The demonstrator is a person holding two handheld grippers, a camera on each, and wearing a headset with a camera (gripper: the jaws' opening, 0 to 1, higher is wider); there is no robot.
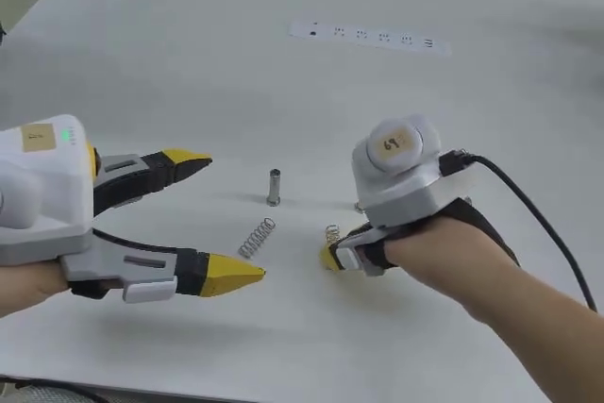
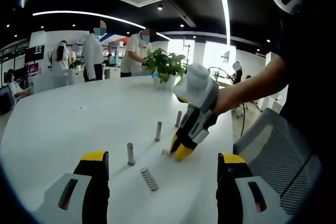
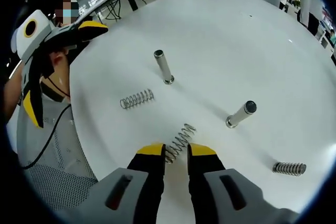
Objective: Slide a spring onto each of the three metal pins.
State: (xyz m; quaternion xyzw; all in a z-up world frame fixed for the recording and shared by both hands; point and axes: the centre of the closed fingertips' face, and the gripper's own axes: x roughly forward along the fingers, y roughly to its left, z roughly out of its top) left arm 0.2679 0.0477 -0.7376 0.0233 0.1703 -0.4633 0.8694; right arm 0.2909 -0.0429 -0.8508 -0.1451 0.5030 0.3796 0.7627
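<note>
A metal pin (image 1: 274, 186) stands upright on the white table (image 1: 189, 63). In the left gripper view three pins (image 2: 130, 153) (image 2: 158, 131) (image 2: 178, 118) stand in a row. One loose spring (image 1: 256, 238) (image 2: 149, 178) (image 3: 136, 98) lies between the grippers. My left gripper (image 1: 217, 216) (image 2: 163, 158) is wide open and holds nothing. My right gripper (image 1: 330, 257) (image 3: 177, 153) has its jaws closed onto the near end of a second spring (image 3: 178, 141) (image 1: 332, 233) at the table surface. A third spring (image 3: 289, 168) lies off to the right, past a tilted-looking pin (image 3: 240, 114).
A white power strip (image 1: 368, 37) lies at the far side of the table. A mesh chair (image 2: 273, 150) stands by the table edge. Several people and a potted plant (image 2: 165, 64) are in the background beyond the table.
</note>
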